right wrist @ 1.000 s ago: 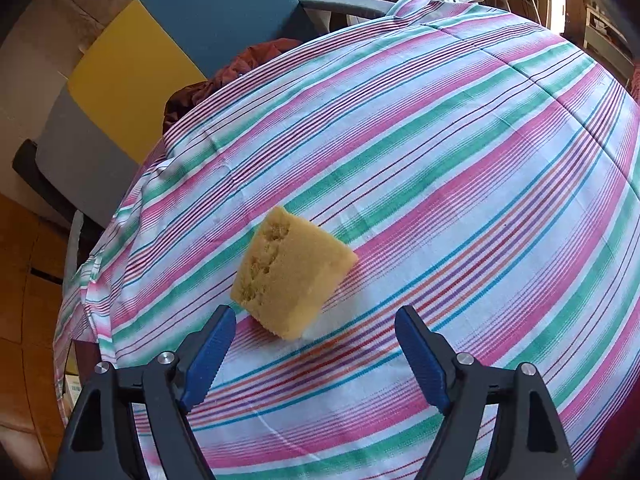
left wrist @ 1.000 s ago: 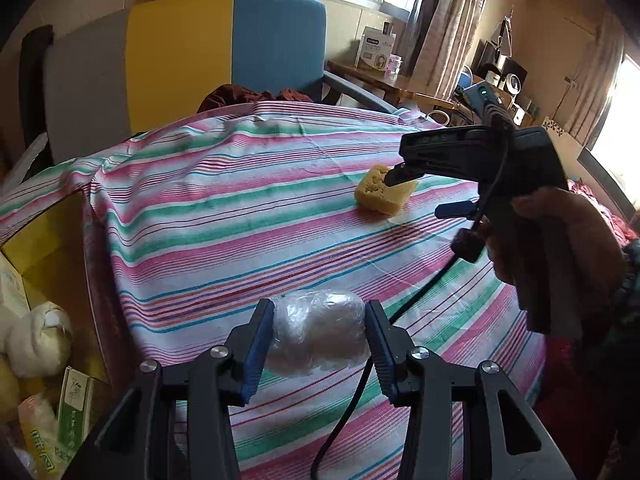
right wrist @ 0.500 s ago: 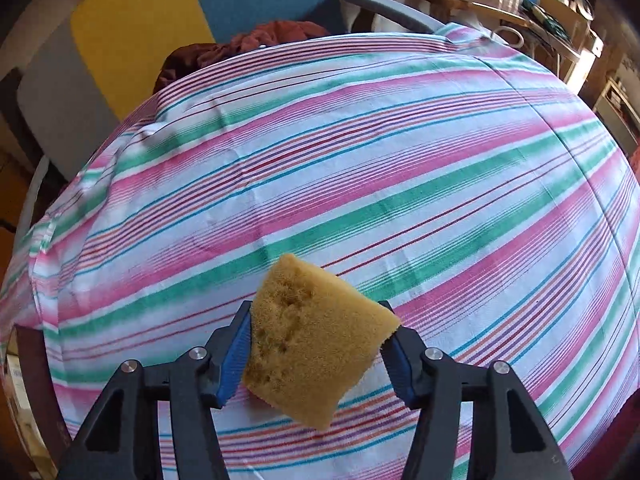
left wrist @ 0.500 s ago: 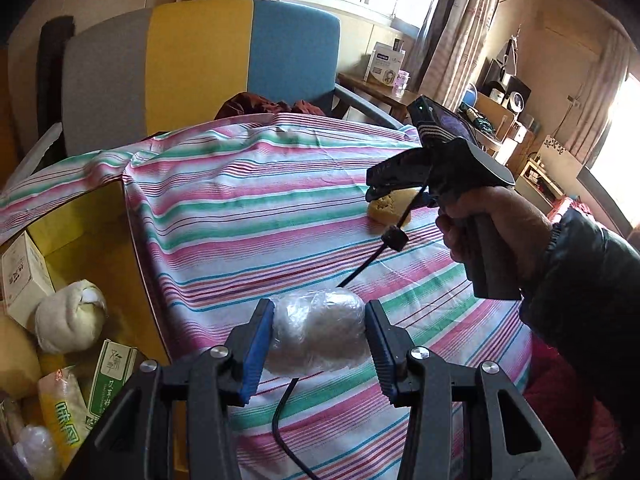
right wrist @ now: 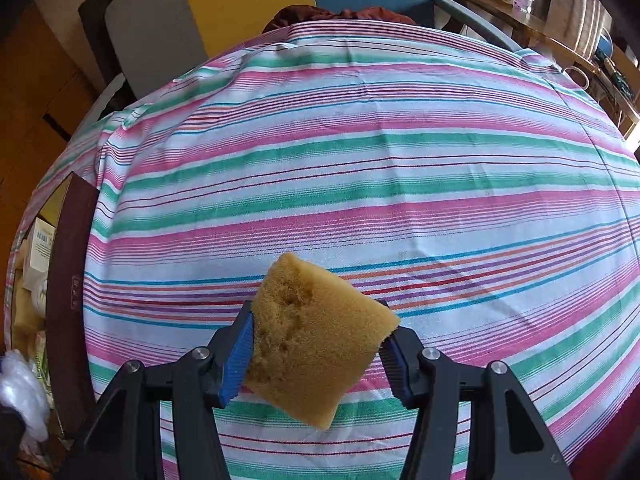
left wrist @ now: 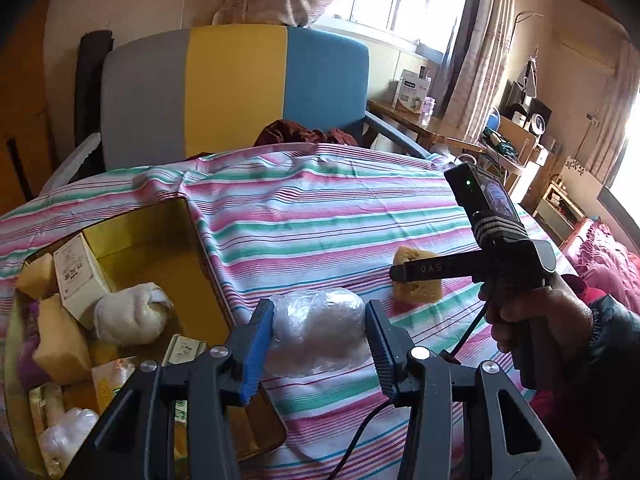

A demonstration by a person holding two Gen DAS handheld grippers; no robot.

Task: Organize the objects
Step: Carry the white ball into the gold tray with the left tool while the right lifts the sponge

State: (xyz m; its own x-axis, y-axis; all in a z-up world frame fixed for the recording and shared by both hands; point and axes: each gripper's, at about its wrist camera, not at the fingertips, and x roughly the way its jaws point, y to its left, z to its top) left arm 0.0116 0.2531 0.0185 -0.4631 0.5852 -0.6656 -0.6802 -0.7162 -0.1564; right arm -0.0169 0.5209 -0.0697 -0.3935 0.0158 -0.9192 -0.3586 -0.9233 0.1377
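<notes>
My left gripper (left wrist: 319, 336) is shut on a clear plastic-wrapped bundle (left wrist: 318, 330), held above the striped tablecloth (left wrist: 320, 216) near the box edge. My right gripper (right wrist: 316, 354) is shut on a yellow sponge (right wrist: 316, 340) and holds it lifted over the cloth. The sponge also shows in the left wrist view (left wrist: 416, 278), between the right gripper's fingers. An open cardboard box (left wrist: 160, 236) sits at the table's left, holding sponges, a white cloth ball (left wrist: 130, 316), small cartons and plastic bundles.
A grey, yellow and blue chair (left wrist: 232, 88) stands behind the table with dark red cloth (left wrist: 304, 136) on its seat. A cluttered desk (left wrist: 424, 120) and shelves are at the back right. The box's rim shows at left in the right wrist view (right wrist: 68, 280).
My right gripper closed on the sponge and lifted it off the cloth. My left gripper moved left toward the box with the plastic bundle, bringing more of the box into view.
</notes>
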